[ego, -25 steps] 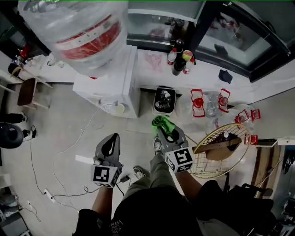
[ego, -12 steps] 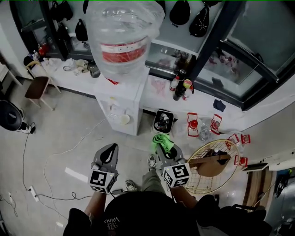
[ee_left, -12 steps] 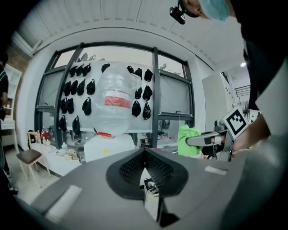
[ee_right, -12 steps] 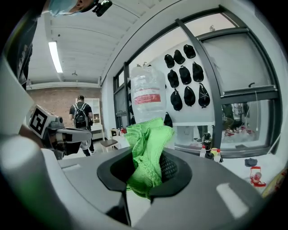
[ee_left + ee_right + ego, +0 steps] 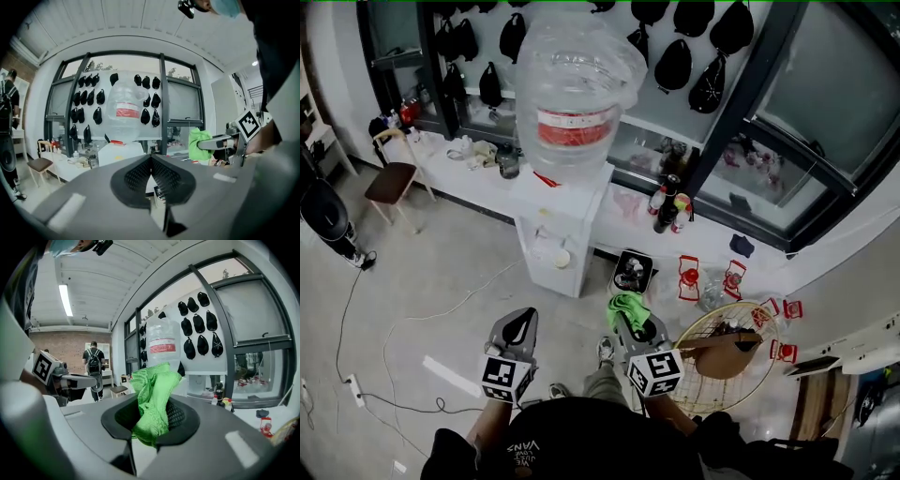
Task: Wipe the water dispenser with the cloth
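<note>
A white water dispenser [image 5: 560, 239] stands against a low white ledge, with a big clear bottle [image 5: 575, 89] with a red label on top; the bottle [image 5: 123, 110] also shows in the left gripper view. My right gripper [image 5: 627, 312] is shut on a bright green cloth [image 5: 625, 306], which bunches up between its jaws [image 5: 152, 397]. It hangs a short way in front of the dispenser's base, to the right. My left gripper [image 5: 520, 324] is shut with nothing in it, level with the right one and further left.
A black bin [image 5: 633, 270] of bottles stands right of the dispenser. Red lanterns [image 5: 689, 277] and a round wire basket [image 5: 727, 366] lie at the right. Cables [image 5: 403, 323] cross the floor at the left. A chair [image 5: 392, 180] is at the far left. A person [image 5: 94, 366] stands far off.
The head view has tilted up, so the dispenser and bottle now sit higher and more upright in frame. Both grippers keep their places and the cloth stays gripped.
</note>
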Demonstrator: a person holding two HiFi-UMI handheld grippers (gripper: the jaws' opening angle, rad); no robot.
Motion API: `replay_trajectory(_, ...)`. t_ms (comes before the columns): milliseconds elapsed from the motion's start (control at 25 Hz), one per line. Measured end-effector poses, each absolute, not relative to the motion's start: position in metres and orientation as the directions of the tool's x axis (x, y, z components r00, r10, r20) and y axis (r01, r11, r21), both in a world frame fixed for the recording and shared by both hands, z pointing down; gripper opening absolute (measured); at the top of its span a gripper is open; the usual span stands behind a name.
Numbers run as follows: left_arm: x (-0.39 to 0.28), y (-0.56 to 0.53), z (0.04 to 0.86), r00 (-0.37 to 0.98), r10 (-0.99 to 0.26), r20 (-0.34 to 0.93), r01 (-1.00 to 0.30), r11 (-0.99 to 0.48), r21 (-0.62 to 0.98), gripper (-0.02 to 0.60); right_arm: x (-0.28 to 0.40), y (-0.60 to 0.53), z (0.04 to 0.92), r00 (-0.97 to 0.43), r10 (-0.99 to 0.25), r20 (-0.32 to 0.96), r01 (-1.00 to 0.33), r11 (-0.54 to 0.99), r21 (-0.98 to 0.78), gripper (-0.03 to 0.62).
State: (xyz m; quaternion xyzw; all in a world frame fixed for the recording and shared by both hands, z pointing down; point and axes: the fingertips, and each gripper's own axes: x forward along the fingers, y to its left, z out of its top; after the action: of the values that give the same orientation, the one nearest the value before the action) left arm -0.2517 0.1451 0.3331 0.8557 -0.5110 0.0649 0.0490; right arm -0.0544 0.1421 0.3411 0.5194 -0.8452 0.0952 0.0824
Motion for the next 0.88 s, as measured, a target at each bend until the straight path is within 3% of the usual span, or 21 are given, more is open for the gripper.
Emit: replay_trajectory(880, -0.268, 0.189, 0.339, 0.461, -0.873, 0.158, -0.886, -0.463, 0.025, 0.002, -0.085, 0.171, 0.346, -0.495, -0.831, 0.254, -0.866, 0.496, -0.066, 0.091)
